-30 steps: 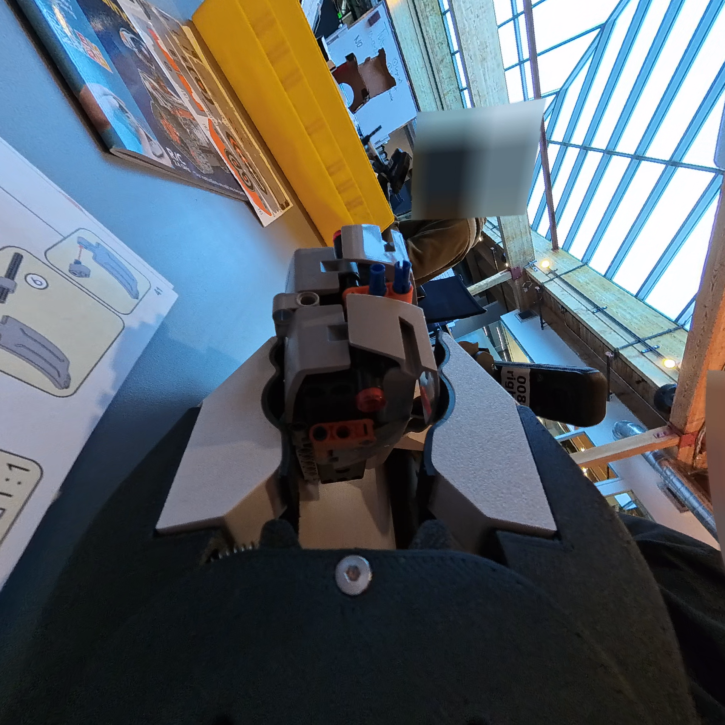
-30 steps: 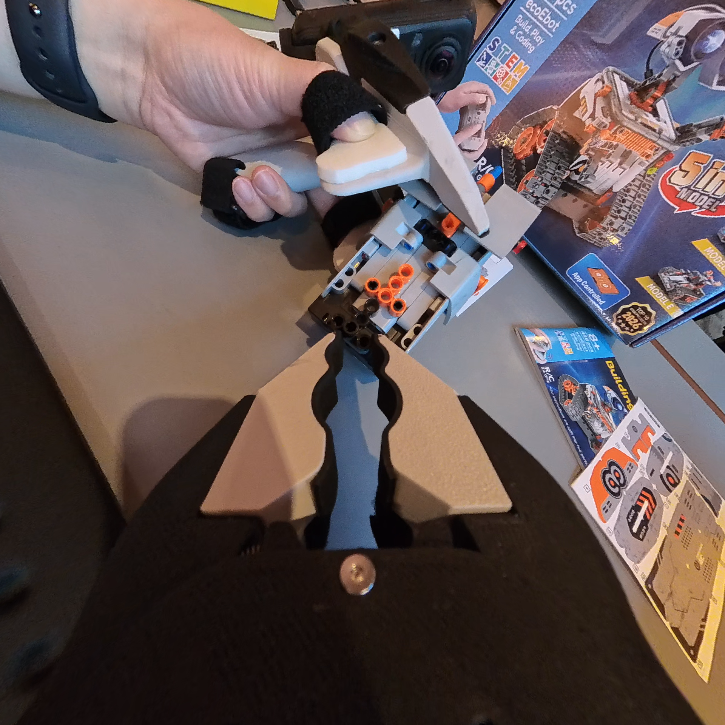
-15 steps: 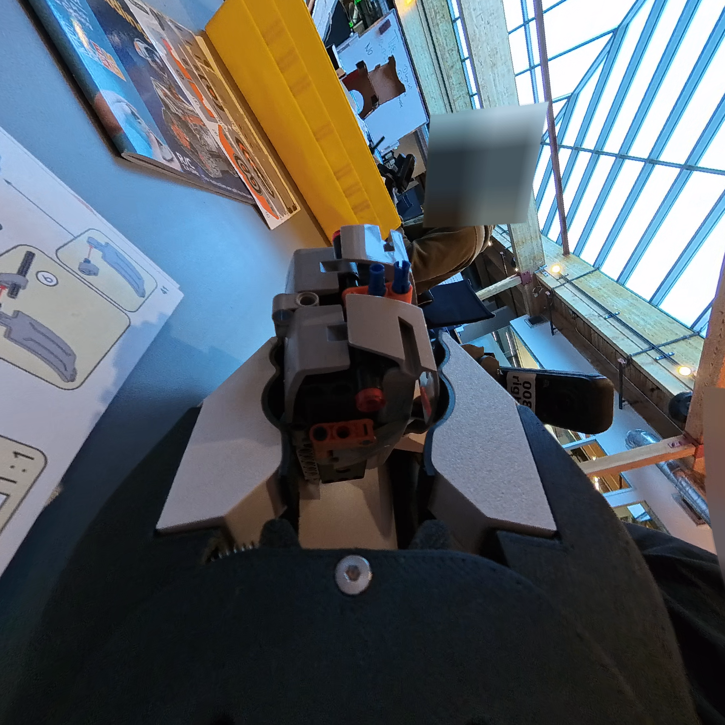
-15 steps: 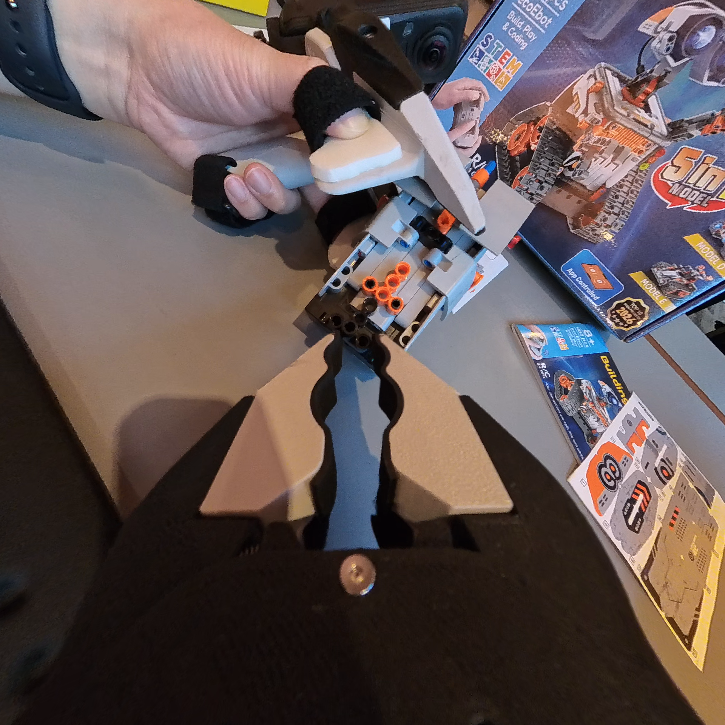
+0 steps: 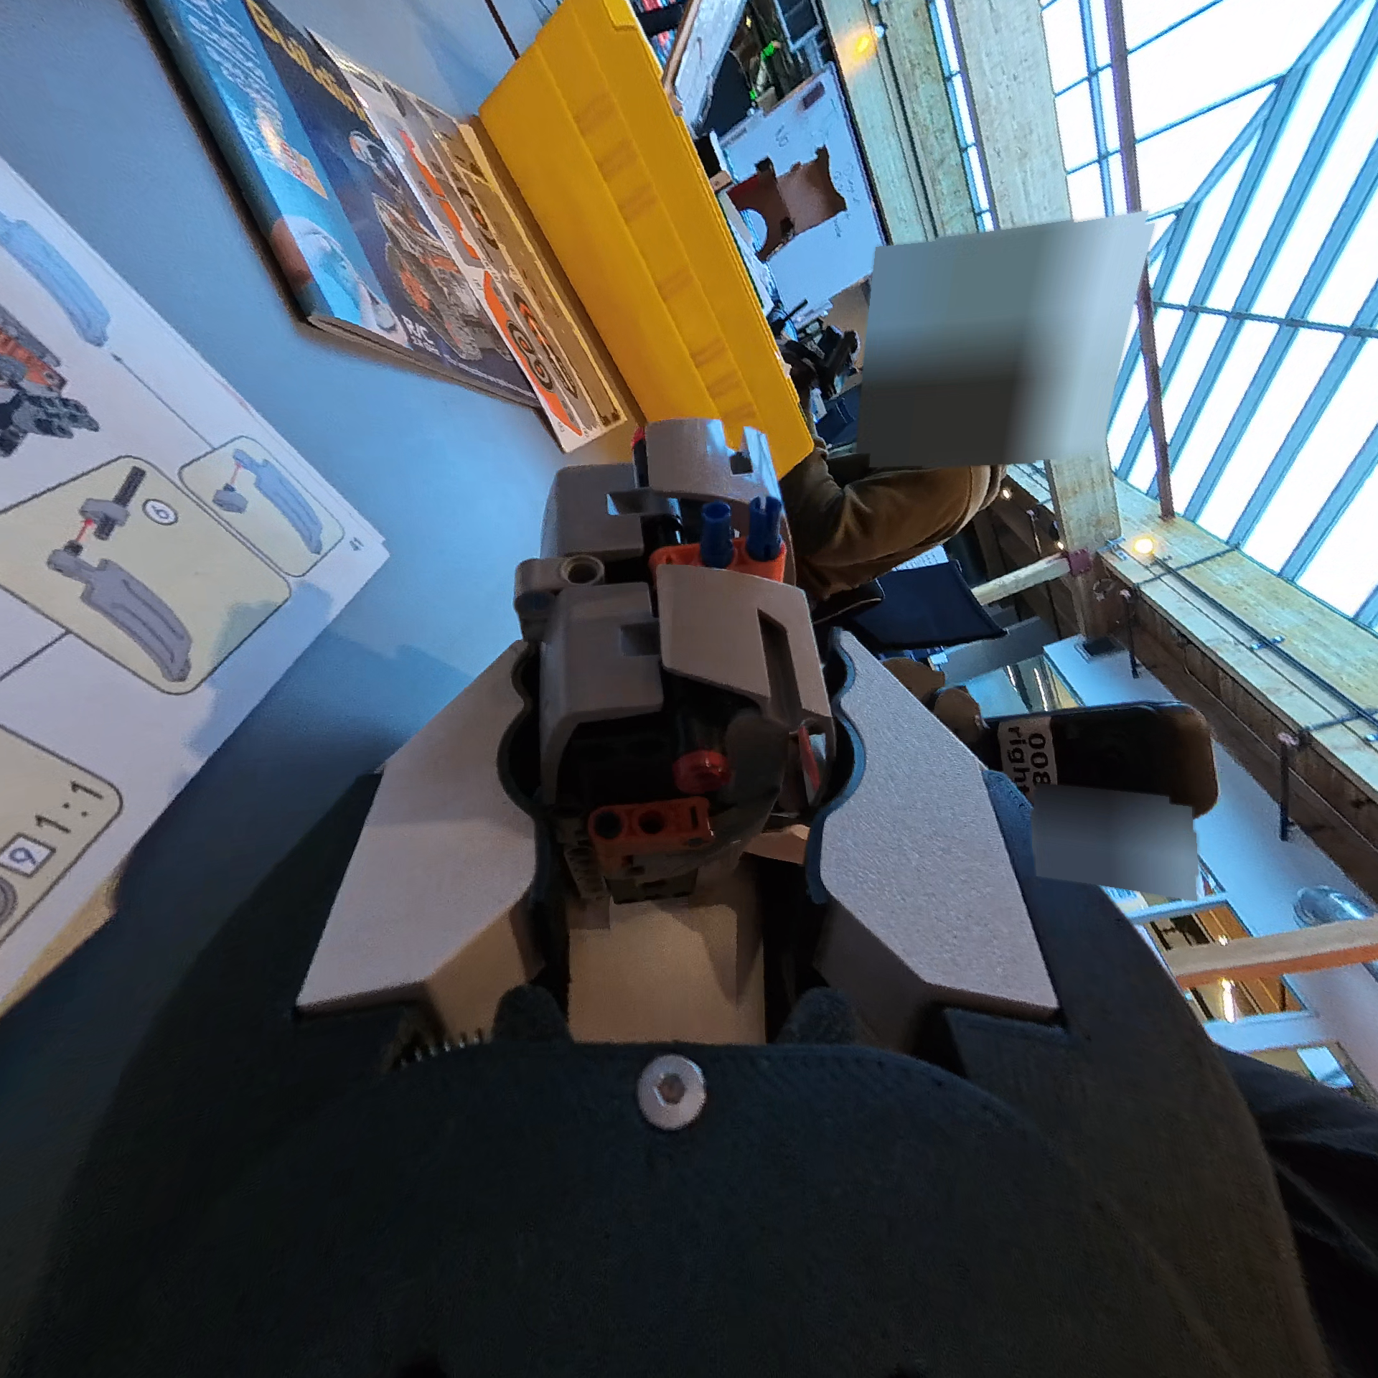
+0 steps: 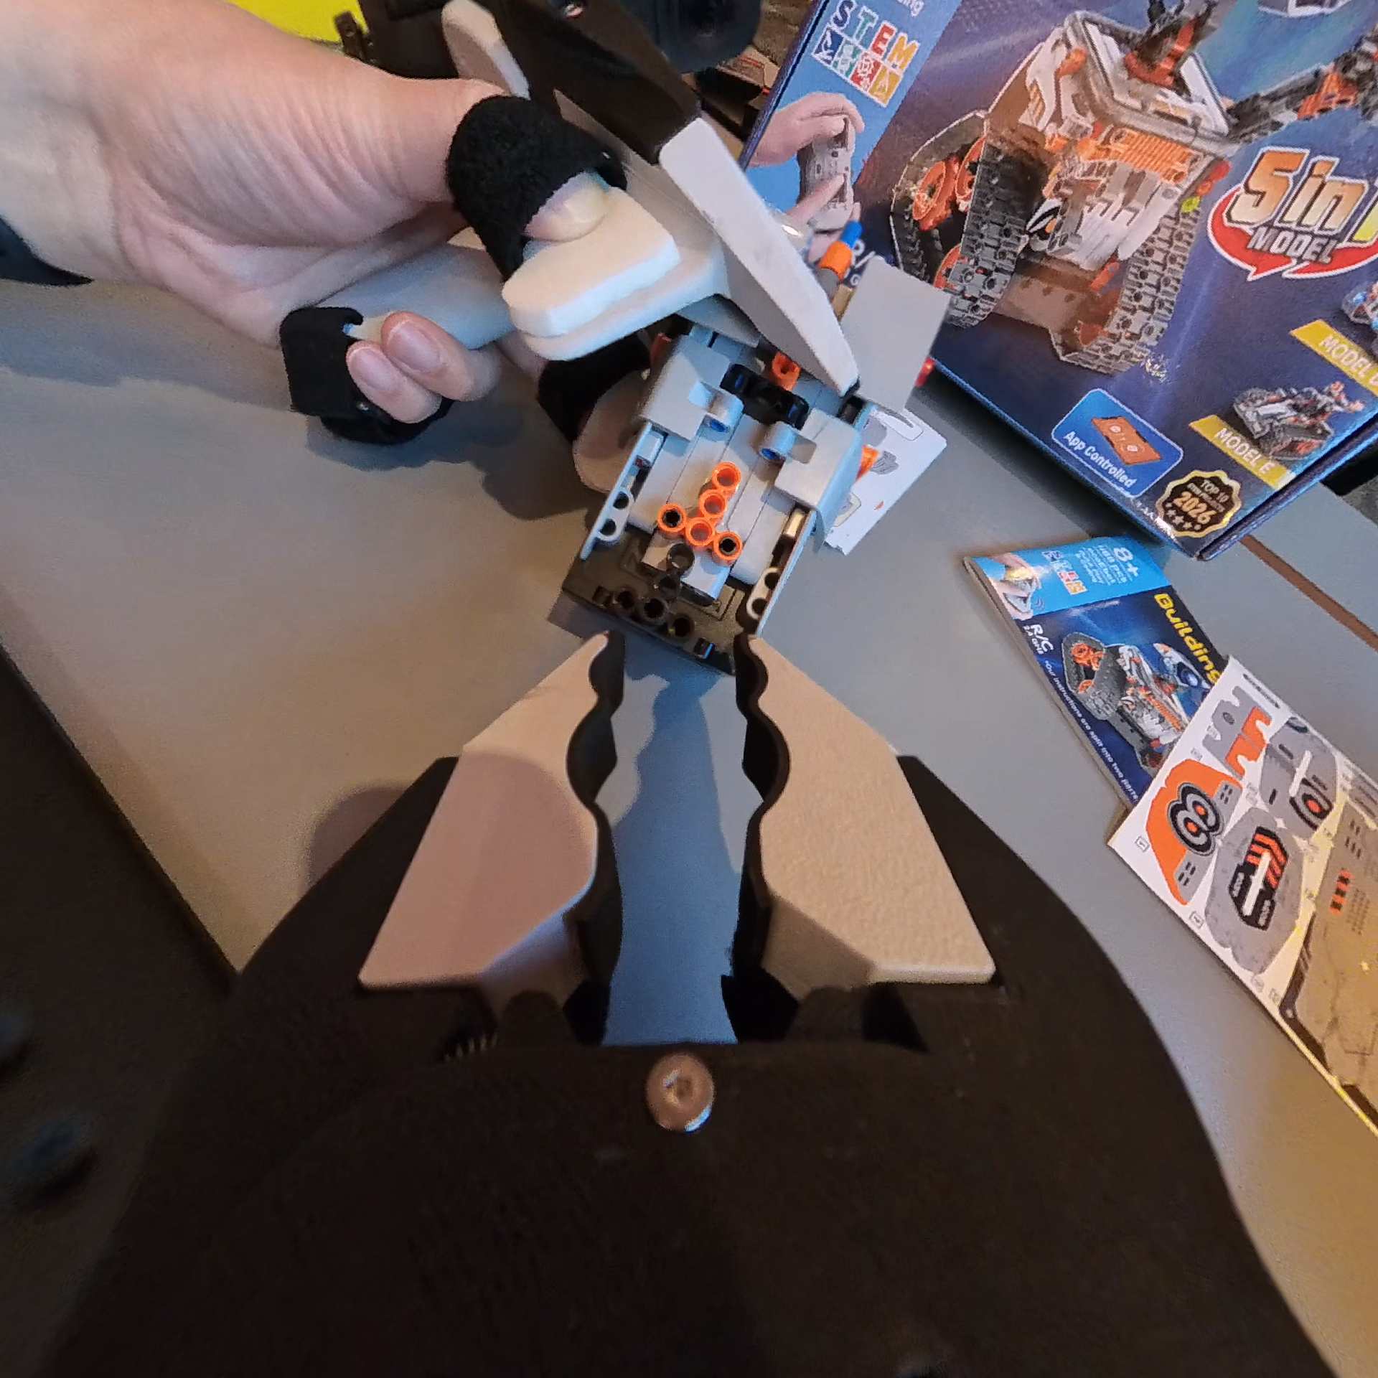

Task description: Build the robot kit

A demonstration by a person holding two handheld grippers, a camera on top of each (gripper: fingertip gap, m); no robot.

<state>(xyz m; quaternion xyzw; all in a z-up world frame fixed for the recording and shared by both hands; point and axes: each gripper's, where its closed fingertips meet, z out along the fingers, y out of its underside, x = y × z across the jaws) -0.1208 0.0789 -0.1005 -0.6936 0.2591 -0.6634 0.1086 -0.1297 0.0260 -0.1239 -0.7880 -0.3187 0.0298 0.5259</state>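
While the left tool (image 5: 675, 746) squeezes a grey block model (image 5: 671, 671) between its two fingers, the model sticks out past the tips and up in the air. I think it is held this way so its far end is free and easy to reach. The fingers are shut tight on the sides of the model, and it sits deep between them, so it likely will not wobble.

In the right wrist view, a hand (image 6: 224, 171) grips the left tool and tips the model down toward the grey tabletop (image 6: 224, 596). The bottom of the model faces the camera. It shows little orange rings (image 6: 701, 514) and a black part with holes (image 6: 656, 604).

The right tool (image 6: 675, 656) has nothing in it. Its fingers are a little way apart, with the tabletop showing between them. The tips are just beside the black end of the model, about as wide apart as that end. I cannot tell if they touch it.

A big blue toy box (image 6: 1118, 224) lies on the tabletop behind the model. A small booklet (image 6: 1103, 656) and a sticker sheet (image 6: 1268, 857) lie to the side, well apart from the tools. An open page of building steps (image 5: 134, 567) lies flat next to the left tool, where it is easy to see. A yellow bin (image 5: 641, 224) stands past the box.
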